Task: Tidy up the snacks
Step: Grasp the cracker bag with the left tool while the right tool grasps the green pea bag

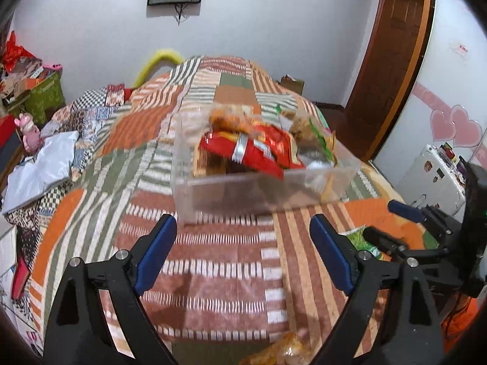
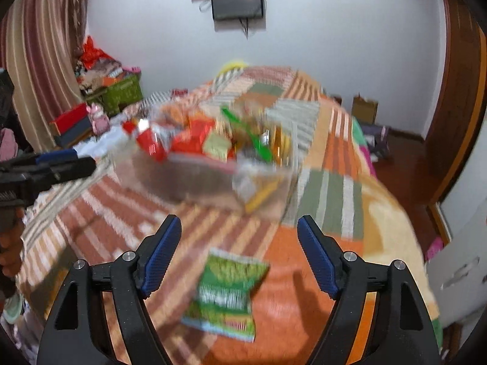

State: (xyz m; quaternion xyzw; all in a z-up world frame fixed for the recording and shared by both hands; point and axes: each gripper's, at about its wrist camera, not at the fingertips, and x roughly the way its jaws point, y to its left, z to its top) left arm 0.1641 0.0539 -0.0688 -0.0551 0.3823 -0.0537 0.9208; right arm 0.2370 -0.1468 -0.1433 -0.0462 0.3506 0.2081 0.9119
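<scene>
A clear plastic bin (image 1: 213, 191) full of snack packets sits on the bed; a red packet (image 1: 252, 149) lies on top. The bin also shows, blurred, in the right wrist view (image 2: 197, 182). My left gripper (image 1: 243, 228) is open and empty, a little short of the bin. My right gripper (image 2: 239, 228) is open and empty above a green snack packet (image 2: 226, 292) lying flat on the blanket. The right gripper shows at the right of the left wrist view (image 1: 392, 222) with the green packet (image 1: 362, 240) under it. An orange packet (image 1: 283, 349) lies at the bottom edge.
A striped patchwork blanket (image 1: 213, 273) covers the bed. A white pillow (image 1: 42, 170) and a pink toy (image 1: 29, 130) lie at the left. A white suitcase (image 1: 432, 179) and a wooden door (image 1: 392, 60) stand at the right. The left gripper shows at the left of the right wrist view (image 2: 61, 161).
</scene>
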